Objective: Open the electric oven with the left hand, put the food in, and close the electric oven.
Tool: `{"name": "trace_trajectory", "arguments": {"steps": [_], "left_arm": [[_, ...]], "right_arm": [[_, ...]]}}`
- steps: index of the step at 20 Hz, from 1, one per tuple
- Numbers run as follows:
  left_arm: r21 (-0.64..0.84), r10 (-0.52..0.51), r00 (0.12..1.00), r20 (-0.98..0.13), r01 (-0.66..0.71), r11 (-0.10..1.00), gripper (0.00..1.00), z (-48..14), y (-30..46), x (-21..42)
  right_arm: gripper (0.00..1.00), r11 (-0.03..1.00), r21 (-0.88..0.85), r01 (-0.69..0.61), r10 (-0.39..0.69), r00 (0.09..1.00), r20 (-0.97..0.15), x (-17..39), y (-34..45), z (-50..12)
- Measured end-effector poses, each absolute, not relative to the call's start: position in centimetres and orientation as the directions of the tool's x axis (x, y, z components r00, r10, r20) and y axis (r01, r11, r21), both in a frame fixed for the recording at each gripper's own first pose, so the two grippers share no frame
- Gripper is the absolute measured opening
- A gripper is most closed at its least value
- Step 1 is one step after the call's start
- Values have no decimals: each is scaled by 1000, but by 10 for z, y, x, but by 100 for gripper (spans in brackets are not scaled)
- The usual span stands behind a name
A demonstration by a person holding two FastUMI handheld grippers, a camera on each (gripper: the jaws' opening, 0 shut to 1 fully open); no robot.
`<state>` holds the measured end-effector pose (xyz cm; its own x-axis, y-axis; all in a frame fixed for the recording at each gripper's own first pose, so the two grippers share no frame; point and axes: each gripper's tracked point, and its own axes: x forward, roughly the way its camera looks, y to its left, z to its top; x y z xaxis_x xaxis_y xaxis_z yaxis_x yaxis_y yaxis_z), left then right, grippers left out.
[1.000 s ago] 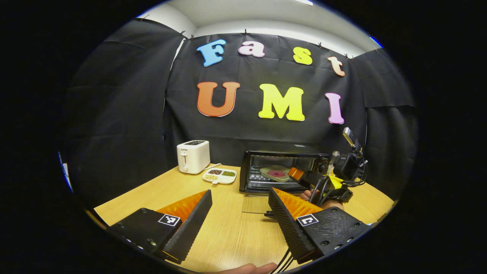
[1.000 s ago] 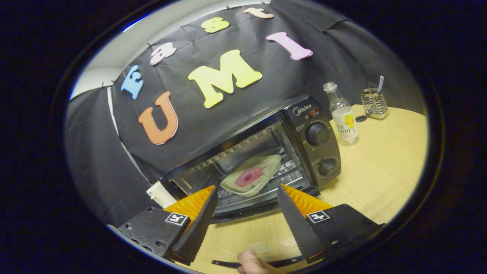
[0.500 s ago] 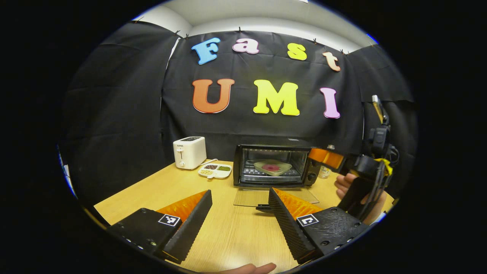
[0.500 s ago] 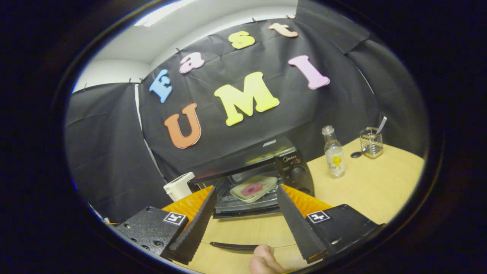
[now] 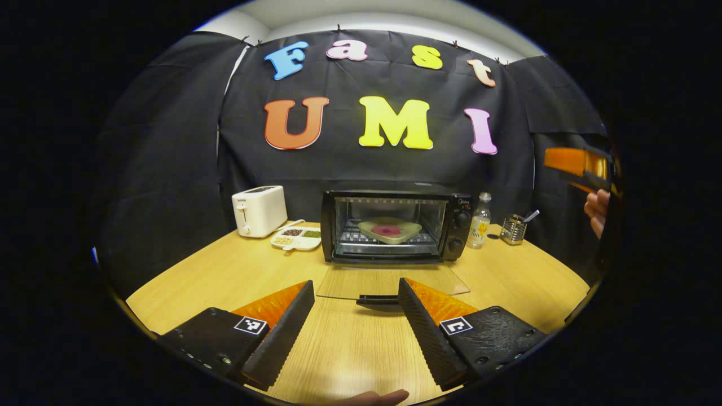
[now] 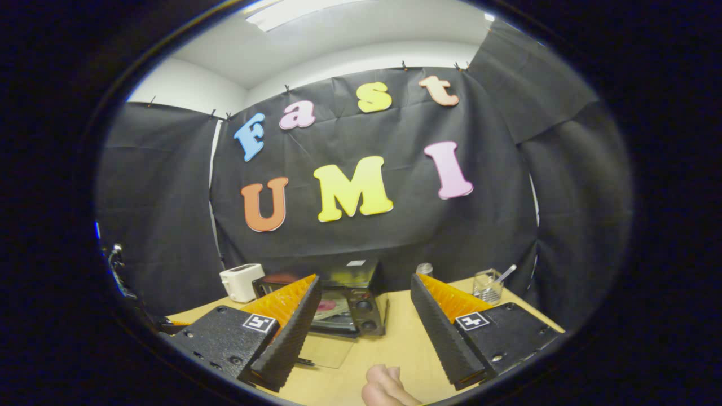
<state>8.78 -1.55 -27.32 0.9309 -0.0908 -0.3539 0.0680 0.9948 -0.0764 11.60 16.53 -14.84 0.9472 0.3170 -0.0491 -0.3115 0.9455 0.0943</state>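
Glass oven door (image 5: pixel 389 282) lies open, plate of food (image 5: pixel 389 229) on the rack | both tongs gape, empty: left tongs (image 5: pixel 355 316), right tongs (image 6: pixel 365 324) | next we lift the door's handle (image 5: pixel 377 300) to close.

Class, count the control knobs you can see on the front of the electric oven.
2. Both sit on the electric oven right-hand panel, one above the other: upper knob, lower knob. Any other controls are too small to tell.
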Motion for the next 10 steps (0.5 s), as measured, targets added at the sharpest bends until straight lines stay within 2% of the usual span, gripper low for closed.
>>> {"name": "trace_trajectory", "arguments": {"steps": [6,7,8,9,10], "left_arm": [[-65,-162,866,-473,149,987,96,-328,-56,108],[-50,-159,853,-498,155,987,96,-340,-58,113],[-35,-147,838,-526,152,988,97,-352,-60,117],[-30,-139,823,-551,147,989,97,-361,-61,118],[-45,-147,812,-565,148,988,97,-366,-66,119]], "right_arm": [[96,972,41,-230,231,973,1,90,102,-101],[100,974,36,-223,223,975,10,85,93,-95],[96,976,31,-216,215,976,22,79,86,-90],[96,978,28,-205,204,978,40,76,78,-84],[100,981,22,-193,191,980,54,75,70,-81]]}}
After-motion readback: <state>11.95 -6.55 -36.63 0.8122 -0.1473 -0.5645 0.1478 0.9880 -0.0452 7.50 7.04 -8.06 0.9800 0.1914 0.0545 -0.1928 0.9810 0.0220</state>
